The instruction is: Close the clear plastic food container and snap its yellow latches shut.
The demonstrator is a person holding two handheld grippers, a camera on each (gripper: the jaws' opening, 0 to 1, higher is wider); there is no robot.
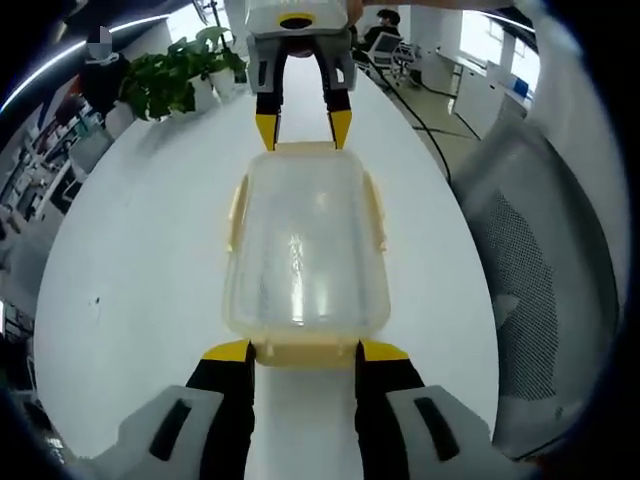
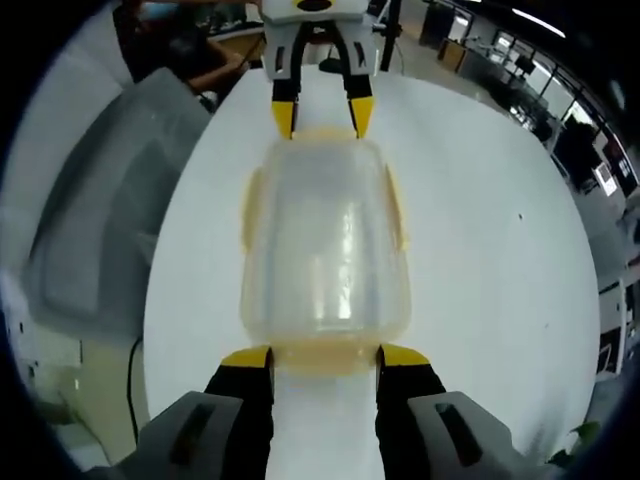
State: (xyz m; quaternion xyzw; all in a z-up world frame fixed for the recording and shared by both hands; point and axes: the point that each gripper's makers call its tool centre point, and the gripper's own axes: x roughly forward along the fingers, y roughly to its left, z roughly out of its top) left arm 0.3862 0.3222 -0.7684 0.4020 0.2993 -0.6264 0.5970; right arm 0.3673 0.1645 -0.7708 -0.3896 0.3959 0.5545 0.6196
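- An office room: a white desk (image 1: 140, 260) carries everything, with potted plants (image 1: 185, 75) in the upper left of the left gripper view and a grey mesh chair (image 1: 540, 250) at its right edge.
- The clear container (image 1: 305, 250) sits mid-frame on the desk, lid already on; yellow latches (image 1: 237, 212) run along its long sides, and one short-end latch (image 1: 305, 352) lies at the bottom.
- The left gripper (image 1: 305, 350) stands released, its yellow tips straddling the near end latch without clamping it.
- The right gripper (image 2: 325, 357) is likewise spread at the opposite end, its tips beside that latch (image 2: 325, 360); it appears at the top centre of the left gripper view.
- Whether any latch is snapped home I cannot tell.
- Risk, as I judge it: pressing one end harder could slide the light box across the smooth desk, or tip it so the lid seats crookedly and a latch misses its catch.
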